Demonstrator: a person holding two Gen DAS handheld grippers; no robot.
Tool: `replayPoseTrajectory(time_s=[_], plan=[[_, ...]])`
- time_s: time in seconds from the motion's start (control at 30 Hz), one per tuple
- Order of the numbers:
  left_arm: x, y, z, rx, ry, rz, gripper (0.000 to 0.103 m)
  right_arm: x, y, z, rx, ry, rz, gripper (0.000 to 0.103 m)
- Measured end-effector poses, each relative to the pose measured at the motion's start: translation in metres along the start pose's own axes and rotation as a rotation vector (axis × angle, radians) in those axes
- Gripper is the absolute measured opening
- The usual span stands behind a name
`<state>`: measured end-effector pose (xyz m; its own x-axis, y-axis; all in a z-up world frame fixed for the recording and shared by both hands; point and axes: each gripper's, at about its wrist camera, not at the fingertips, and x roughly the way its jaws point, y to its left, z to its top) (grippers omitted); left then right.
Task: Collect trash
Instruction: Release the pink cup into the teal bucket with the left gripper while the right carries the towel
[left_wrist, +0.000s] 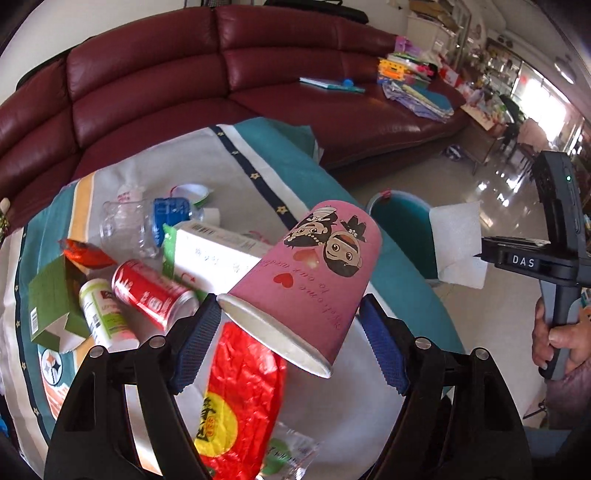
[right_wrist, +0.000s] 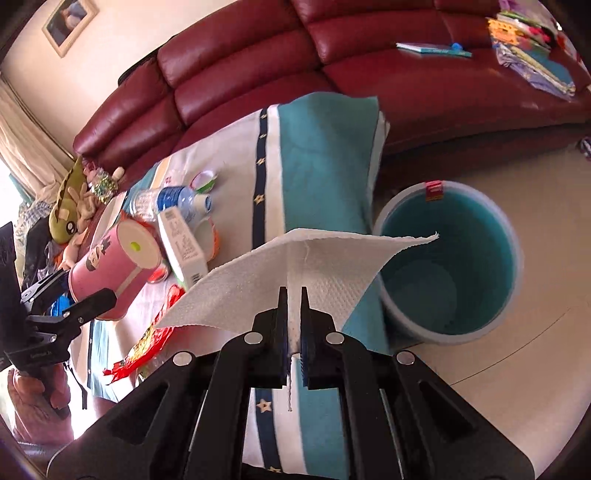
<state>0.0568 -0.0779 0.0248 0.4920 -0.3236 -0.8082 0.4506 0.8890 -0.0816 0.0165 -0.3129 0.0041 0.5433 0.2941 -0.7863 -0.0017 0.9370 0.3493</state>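
At frame left, our left gripper (left_wrist: 291, 328) clasps the pink paper cup (left_wrist: 306, 273) above the littered worktop (left_wrist: 251, 162). Centre frame, our right gripper (right_wrist: 293, 314) pinches a white paper towel (right_wrist: 295, 258); the teal bin (right_wrist: 454, 258) stands right.

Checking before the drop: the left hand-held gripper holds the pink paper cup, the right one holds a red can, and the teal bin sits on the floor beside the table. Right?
One thing is wrong: the right hand-held gripper is shut on a white paper towel, not a can. The right wrist view shows it. The red can lies on the table. The left hand-held gripper does hold the pink paper cup, and the teal bin is on the floor.
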Motion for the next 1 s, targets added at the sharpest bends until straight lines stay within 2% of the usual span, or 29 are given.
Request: replayPoseTrajectory(time_s=[0.27, 0.43, 0.6, 0.8, 1.0], plan=[[0.073, -0.078, 0.049, 0.099, 0.078, -0.072, 0.078, -0.028, -0.089, 0.021, 0.122, -0.055, -0.088, 0.005], [0.126, -0.125, 0.068, 0.177, 0.149, -0.097, 0.078, -0.02, -0.137, 0.022, 0.21, -0.026, -0.098, 0.005], [0.173, -0.156, 0.08, 0.24, 0.208, -0.101, 0.079, -0.003, -0.17, 0.022, 0.273, 0.01, -0.11, 0.005], [0.208, -0.171, 0.086, 0.244, 0.26, -0.109, 0.081, 0.02, -0.187, 0.021, 0.289, 0.064, -0.121, 0.005], [0.208, -0.164, 0.08, 0.233, 0.266, -0.107, 0.083, 0.037, -0.19, 0.023, 0.291, 0.099, -0.125, 0.008]])
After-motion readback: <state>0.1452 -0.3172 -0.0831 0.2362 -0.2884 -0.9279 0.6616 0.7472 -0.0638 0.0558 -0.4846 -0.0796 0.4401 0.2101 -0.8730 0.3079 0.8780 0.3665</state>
